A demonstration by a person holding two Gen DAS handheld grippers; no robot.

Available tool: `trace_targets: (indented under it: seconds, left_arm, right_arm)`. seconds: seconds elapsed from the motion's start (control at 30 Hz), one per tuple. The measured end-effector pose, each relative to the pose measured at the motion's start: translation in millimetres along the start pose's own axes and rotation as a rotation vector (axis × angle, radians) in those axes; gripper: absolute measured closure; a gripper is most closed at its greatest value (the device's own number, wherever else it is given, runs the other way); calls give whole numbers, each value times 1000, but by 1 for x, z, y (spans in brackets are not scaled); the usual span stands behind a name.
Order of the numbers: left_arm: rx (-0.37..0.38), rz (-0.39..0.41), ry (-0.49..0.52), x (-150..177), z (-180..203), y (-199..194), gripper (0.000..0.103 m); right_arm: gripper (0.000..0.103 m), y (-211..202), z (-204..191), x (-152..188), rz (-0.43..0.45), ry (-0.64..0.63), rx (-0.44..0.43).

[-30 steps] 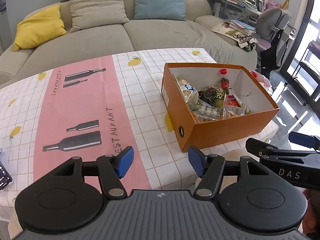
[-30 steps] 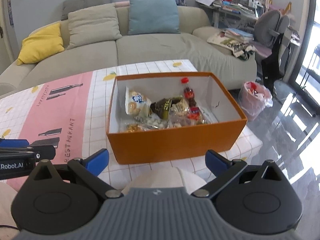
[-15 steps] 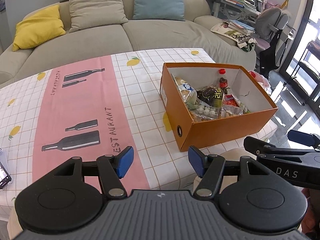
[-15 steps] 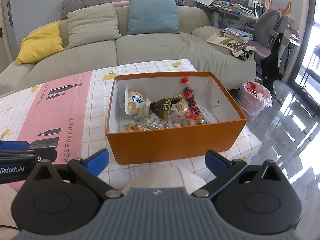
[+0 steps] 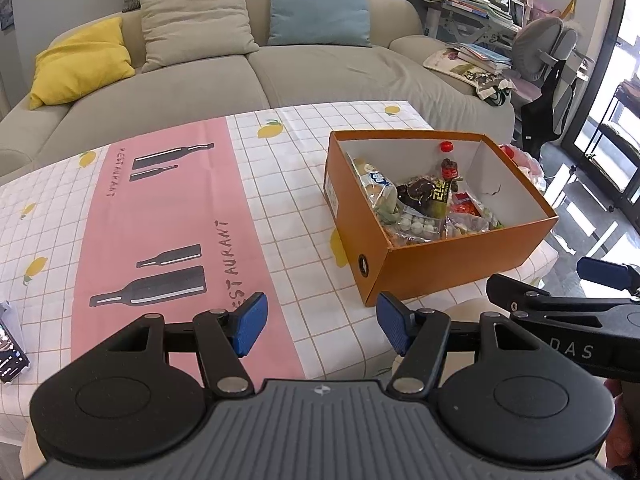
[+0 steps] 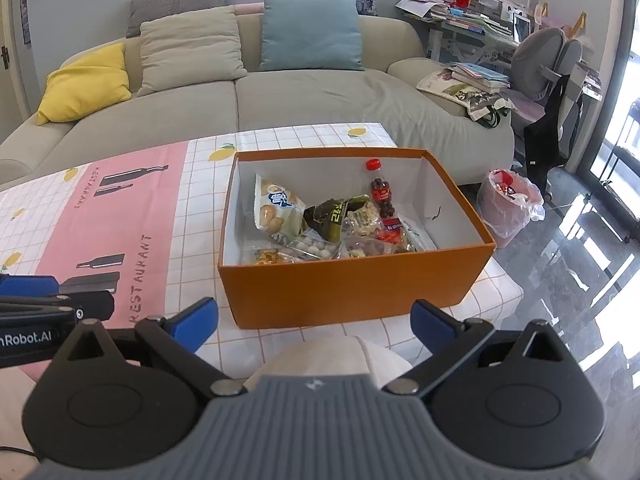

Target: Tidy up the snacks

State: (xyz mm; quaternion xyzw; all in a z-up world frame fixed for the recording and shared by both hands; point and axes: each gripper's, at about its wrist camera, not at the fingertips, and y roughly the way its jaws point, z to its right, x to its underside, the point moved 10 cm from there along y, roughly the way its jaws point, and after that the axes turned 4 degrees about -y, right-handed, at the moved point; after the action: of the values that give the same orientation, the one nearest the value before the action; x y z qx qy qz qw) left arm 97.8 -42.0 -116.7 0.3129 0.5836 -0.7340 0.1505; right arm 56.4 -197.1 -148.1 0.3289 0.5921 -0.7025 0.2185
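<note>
Nearest, the left gripper (image 5: 322, 322) and the right gripper (image 6: 314, 320) hang over the worktop's (image 5: 280, 184) near edge, jaws apart and empty, probably poised to reach. From the right gripper, the orange box (image 6: 352, 284) sits just ahead at 12 o'clock, well placed for it. The snacks (image 6: 332, 228) lie heaped together inside: a pale biscuit bag (image 6: 276, 208) at the heap's 9 o'clock, a red-capped cola bottle (image 6: 380, 188) leaning at its 1 o'clock. Their labels are too small to read. The tablecloth (image 5: 160, 216) reads "RESTAURANT". Beyond is a sofa (image 6: 280, 92).
</note>
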Motion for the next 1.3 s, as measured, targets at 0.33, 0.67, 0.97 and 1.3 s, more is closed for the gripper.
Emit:
trace_targets:
  seconds: [0.33,0.67,0.97,1.3]
  left_arm:
    - [-4,6,5,-1,-1,-2,29]
    - [-12,11,7,-3,-2,-4,29]
    - [-20,27,9,-5,-5,-6,25]
    - [-3,62,-11,-7,-4,-10,13]
  right_arm:
    - [3,0,-1,0,-4,-4,-6]
    - [3,-1,-4,-1,-2,-18,-4]
    - [3,-3,-7,-1,2,-29,-10]
    - [3,-4,-6,-1,0,-30,-10]
